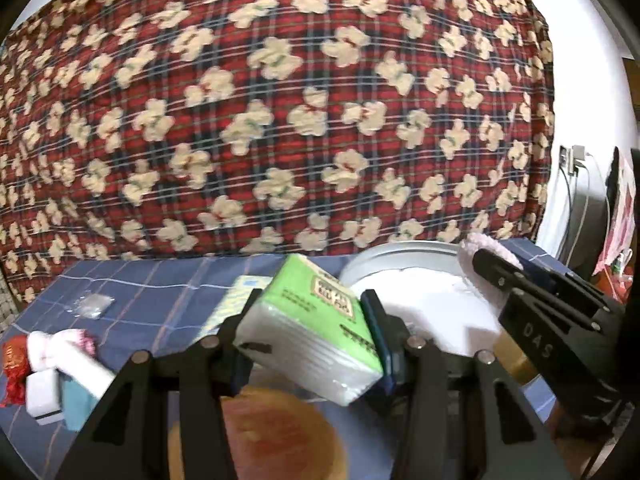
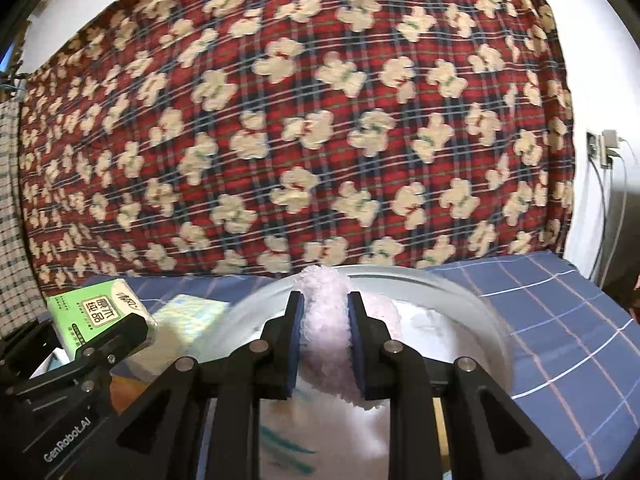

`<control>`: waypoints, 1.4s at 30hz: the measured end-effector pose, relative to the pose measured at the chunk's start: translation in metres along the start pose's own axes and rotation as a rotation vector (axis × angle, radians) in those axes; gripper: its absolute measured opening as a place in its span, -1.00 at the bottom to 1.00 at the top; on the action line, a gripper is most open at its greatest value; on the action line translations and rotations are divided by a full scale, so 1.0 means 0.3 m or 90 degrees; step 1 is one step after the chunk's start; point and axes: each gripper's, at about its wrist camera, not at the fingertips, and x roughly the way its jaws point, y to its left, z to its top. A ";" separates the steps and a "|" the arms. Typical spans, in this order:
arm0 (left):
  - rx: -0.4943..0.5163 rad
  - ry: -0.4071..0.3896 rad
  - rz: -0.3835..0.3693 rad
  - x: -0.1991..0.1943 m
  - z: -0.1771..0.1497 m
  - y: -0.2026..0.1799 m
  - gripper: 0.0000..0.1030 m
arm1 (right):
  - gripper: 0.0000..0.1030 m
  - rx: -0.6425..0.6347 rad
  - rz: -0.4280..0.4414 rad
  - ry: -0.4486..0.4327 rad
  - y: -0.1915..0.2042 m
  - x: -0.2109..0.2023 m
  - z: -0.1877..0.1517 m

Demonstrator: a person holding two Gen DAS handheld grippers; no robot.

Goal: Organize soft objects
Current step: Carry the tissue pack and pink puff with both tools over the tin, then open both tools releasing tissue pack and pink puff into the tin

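My left gripper (image 1: 310,312) is shut on a green and white tissue pack (image 1: 316,328) and holds it tilted above the blue checked table. The pack also shows at the left of the right wrist view (image 2: 100,316). My right gripper (image 2: 324,312) is shut on a fluffy pale pink soft object (image 2: 326,332), held over a round white basin (image 2: 472,308). In the left wrist view the right gripper (image 1: 480,258) and the pink object (image 1: 476,246) are at the right, above the basin (image 1: 400,252).
A pink and white soft toy (image 1: 64,348), a red tassel item (image 1: 14,368), a white sponge block (image 1: 42,398) and a teal cloth (image 1: 78,404) lie at the left. A round brown plate (image 1: 276,436) sits below the left gripper. A red plaid quilt (image 1: 280,100) rises behind the table.
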 end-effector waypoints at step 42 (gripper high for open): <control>0.049 0.099 0.013 0.265 -0.036 -0.306 0.12 | 0.03 0.009 -0.033 0.130 -0.238 0.167 -0.046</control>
